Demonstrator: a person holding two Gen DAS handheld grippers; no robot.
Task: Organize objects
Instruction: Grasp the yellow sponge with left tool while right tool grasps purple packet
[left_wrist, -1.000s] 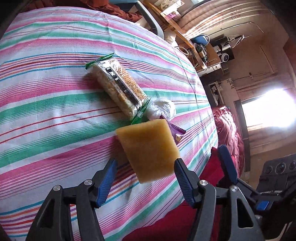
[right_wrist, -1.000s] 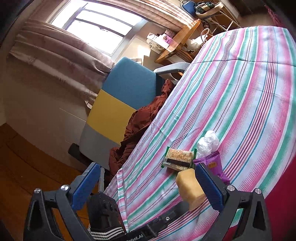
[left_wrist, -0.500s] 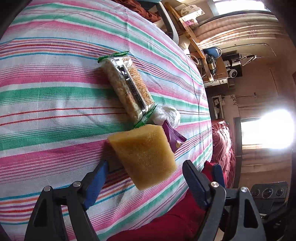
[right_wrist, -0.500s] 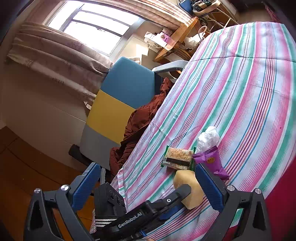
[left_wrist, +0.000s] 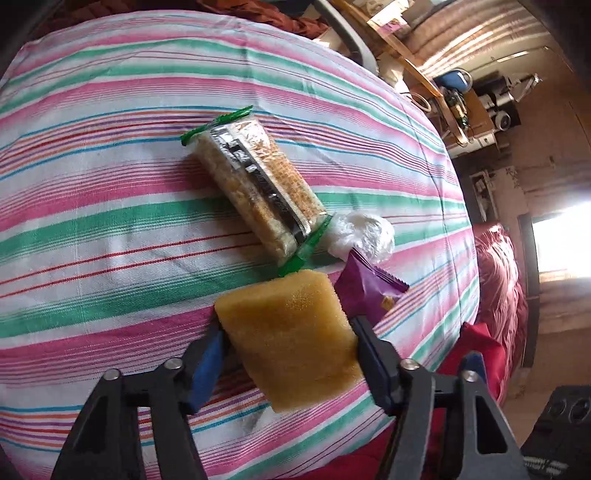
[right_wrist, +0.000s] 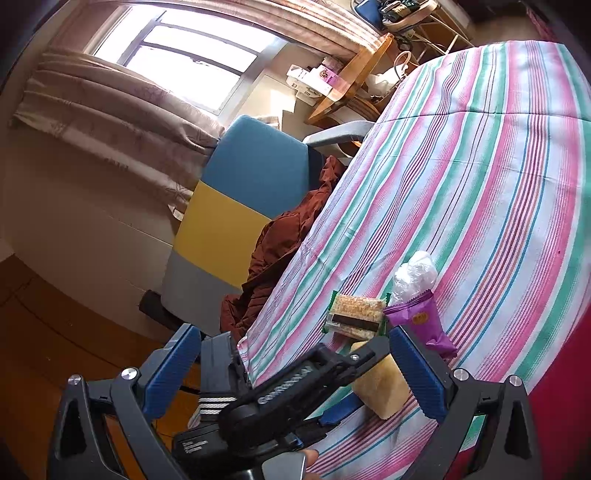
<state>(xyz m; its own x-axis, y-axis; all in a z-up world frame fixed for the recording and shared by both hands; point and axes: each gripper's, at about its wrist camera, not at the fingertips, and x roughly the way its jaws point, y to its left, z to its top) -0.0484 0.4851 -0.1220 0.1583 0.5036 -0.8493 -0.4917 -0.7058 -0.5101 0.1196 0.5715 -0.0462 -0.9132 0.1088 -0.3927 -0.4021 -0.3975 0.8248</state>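
Fingers (left_wrist: 207, 363) of the left gripper (left_wrist: 284, 365), black with blue pads, close against both sides of a yellow rectangular sponge block (left_wrist: 291, 339), gripping it just above the striped tabletop (left_wrist: 92, 206) near its front edge. In the right wrist view this same gripper (right_wrist: 295, 384) reaches in from below, with the sponge (right_wrist: 380, 384) clamped at its tip.

Fingers (right_wrist: 173, 365) of the right gripper (right_wrist: 291, 369) stand wide apart with nothing between them, held off the near edge of the tabletop (right_wrist: 498, 166).

Just beyond the sponge lies a purple foil snack packet (left_wrist: 369, 291), its near end tucked behind the sponge. Beside it, slightly farther on, sits a crumpled clear plastic wrapper (left_wrist: 362, 232). A long clear pack of wafer biscuits with green crimped ends (left_wrist: 255, 192) stretches diagonally away from the sponge, its near green end touching or almost touching the sponge's far corner and the plastic wrapper.

Off the tabletop's far side stands an armchair with a blue, yellow and grey back (right_wrist: 236, 206), with a rust-brown cloth (right_wrist: 280, 251) draped on its seat. A bright window with beige curtains (right_wrist: 192, 59) fills the wall behind.
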